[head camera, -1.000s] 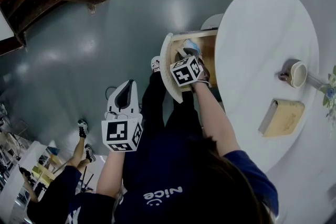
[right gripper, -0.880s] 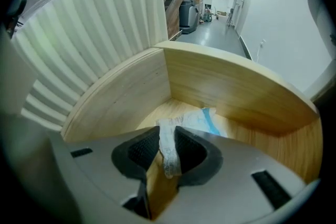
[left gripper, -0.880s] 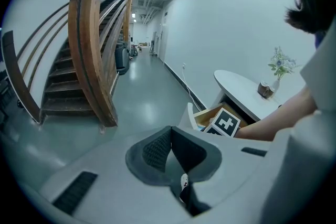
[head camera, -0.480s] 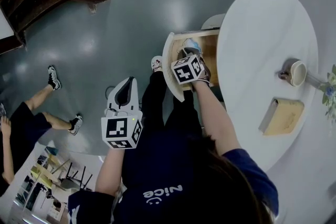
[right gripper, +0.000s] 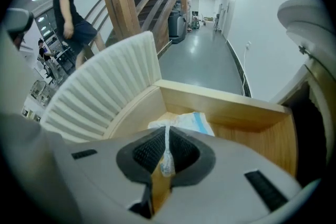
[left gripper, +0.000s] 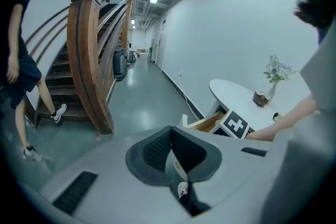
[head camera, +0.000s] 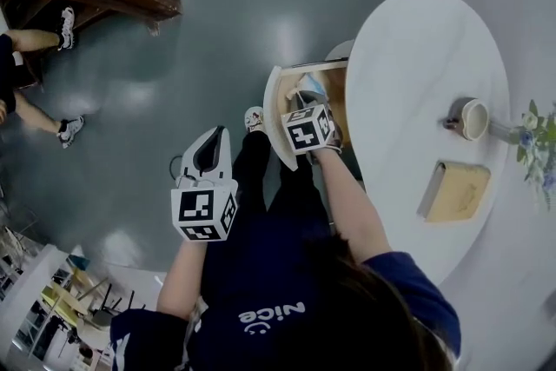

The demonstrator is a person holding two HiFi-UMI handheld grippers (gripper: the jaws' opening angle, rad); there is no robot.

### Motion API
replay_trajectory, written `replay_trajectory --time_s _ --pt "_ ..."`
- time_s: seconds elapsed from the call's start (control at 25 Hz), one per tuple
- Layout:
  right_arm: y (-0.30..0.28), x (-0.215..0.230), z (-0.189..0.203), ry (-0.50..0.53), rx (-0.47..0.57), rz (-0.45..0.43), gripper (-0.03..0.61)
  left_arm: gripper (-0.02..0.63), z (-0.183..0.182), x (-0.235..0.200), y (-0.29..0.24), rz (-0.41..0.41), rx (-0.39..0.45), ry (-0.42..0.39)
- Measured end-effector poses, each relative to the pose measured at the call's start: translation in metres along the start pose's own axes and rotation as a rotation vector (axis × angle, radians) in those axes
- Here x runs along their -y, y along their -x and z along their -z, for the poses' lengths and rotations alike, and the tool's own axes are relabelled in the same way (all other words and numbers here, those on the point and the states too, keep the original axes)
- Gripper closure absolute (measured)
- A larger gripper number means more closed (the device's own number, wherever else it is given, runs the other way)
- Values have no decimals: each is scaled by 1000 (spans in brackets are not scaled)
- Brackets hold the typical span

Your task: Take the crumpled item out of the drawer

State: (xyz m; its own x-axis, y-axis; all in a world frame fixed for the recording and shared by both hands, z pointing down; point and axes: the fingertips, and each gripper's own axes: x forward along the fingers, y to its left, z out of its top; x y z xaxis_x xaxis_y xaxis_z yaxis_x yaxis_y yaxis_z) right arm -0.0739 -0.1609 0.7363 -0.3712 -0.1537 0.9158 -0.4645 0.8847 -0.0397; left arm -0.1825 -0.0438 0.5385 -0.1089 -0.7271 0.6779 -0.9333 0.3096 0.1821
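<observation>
Raised, just-closed right hand-held gripper [right gripper: 167, 144] holds crumpled item [right gripper: 186, 122] hanging lengthwise.

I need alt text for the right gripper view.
The right gripper, whose jaws have just been closing, pinches a thin edge of the crumpled white-and-blue item in the open wooden drawer. Behind stand its ribbed white front and a wooden staircase.

You wear a navy short-sleeved shirt [head camera: 261, 274] with white lettering [head camera: 271, 321] and a small smiley printed on it, dark trousers [head camera: 282, 187] and a white shoe [head camera: 254, 113]. Your left gripper [left gripper: 169, 136] and right gripper [right gripper: 167, 134] have smooth pale grey shells, dark ribbed pads [left gripper: 155, 149] and narrow black slots. Each carries a white cube [head camera: 204, 213] bearing black square markers.
</observation>
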Motion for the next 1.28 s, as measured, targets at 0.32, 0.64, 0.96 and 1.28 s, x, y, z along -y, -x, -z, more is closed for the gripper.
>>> replay_trajectory --time_s 0.32,0.64,0.96,1.28 --pt "42 -19 -7 -17 54 -26 551 609 -11 14 7 21 32 -17" --pt "85 -26 -24 -37 148 -20 551 609 -13 23 10 48 44 -35" --pt "131 -35 -43 -18 243 -40 551 609 -22 34 10 70 72 -36" --pt "178 -43 -55 -47 349 -55 549 610 -33 54 15 121 103 -71"
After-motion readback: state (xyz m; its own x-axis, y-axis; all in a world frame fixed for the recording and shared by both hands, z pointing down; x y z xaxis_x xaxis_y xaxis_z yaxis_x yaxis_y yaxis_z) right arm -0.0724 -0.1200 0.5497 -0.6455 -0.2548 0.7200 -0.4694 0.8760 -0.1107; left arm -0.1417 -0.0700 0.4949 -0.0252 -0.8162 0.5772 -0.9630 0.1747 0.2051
